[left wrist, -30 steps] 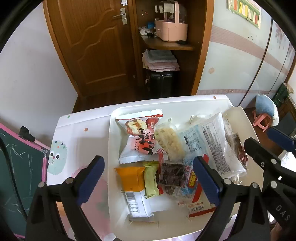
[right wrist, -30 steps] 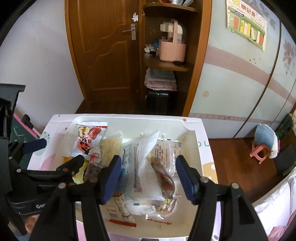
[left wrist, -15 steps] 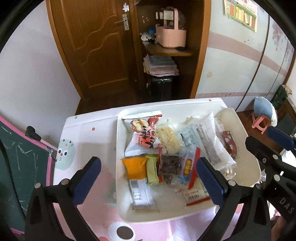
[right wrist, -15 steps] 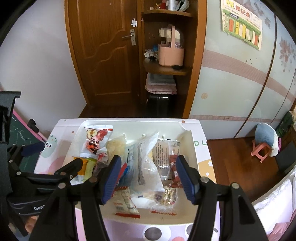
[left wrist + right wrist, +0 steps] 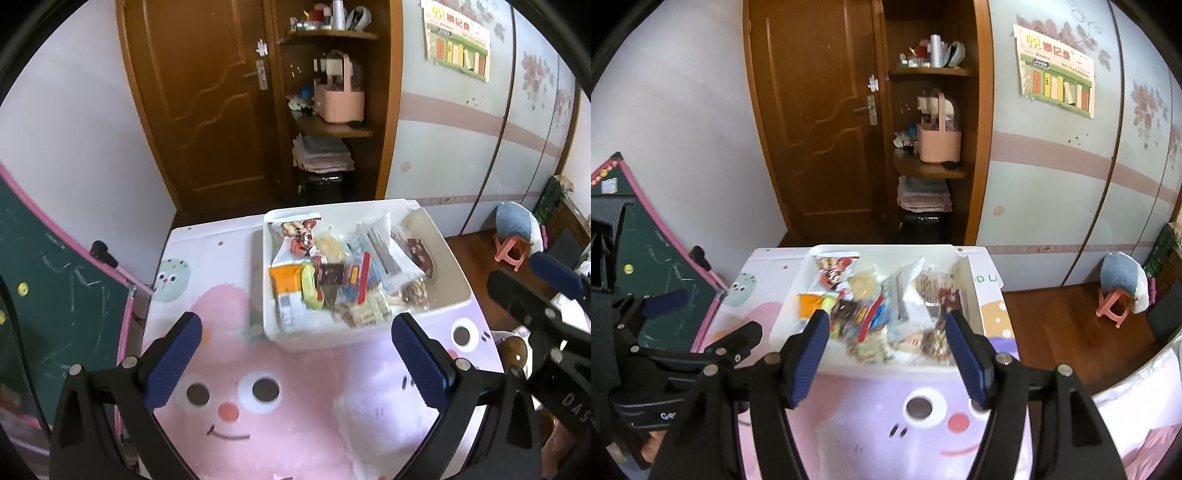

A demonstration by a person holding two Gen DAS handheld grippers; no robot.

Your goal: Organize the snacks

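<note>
2 grippers hang over the near part of the table (image 5: pixel 236 424), both short of the white bin (image 5: pixel 369 334) where the snacks (image 5: pixel 332 273) lie piled: orange pack (image 5: pixel 284 277) at the left, clear bags (image 5: pixel 916 295) to the right. Left gripper (image 5: pixel 295 354) has its jaws spread wide and holds nothing; right gripper (image 5: pixel 886 354) is likewise spread and empty, aimed at the bin's near edge. Nothing lies on the table outside the bin, so I judge the sorting at its end or between picks; which one cannot be told. Any next pick calls for reaching forward into the bin and closing on 1 pack's edge without dragging its neighbours. Both tools point forward and down.
</note>
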